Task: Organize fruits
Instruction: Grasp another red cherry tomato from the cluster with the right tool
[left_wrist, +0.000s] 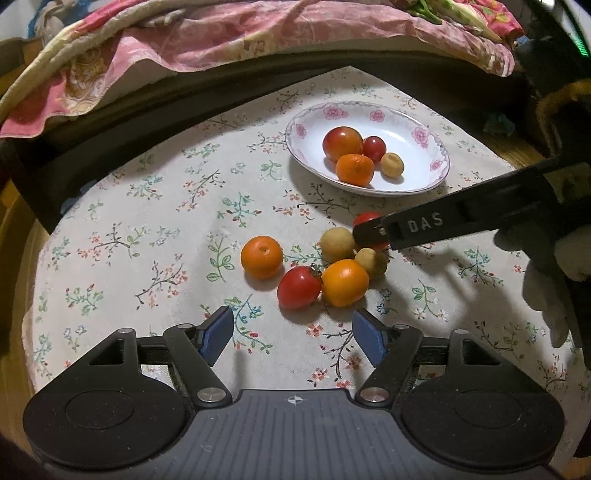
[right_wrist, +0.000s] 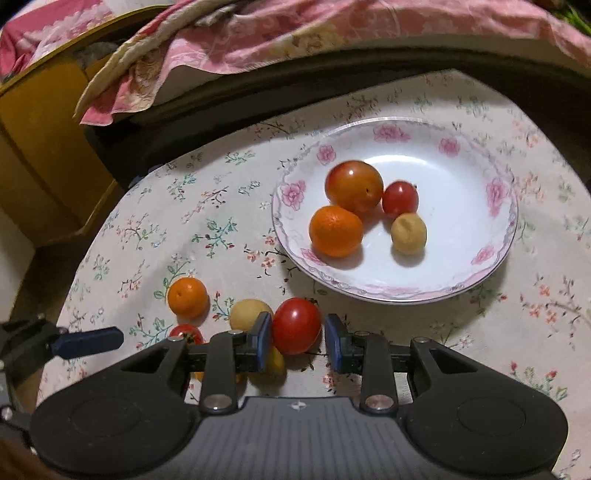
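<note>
Your right hand-held gripper (right_wrist: 296, 341) sits low on the tabletop (right_wrist: 480, 332), its blue pads straddling a red tomato (right_wrist: 296, 325); the left pad touches it, the right pad stands just clear. The tomato's long axis runs roughly upright in this view, leaning slightly right. Your left hand-held gripper (left_wrist: 291, 332) hangs wide open and empty, just short of the loose fruit cluster. The flowered plate (right_wrist: 495, 192) holds a large tomato, a small tomato, an orange and a tan fruit.
</note>
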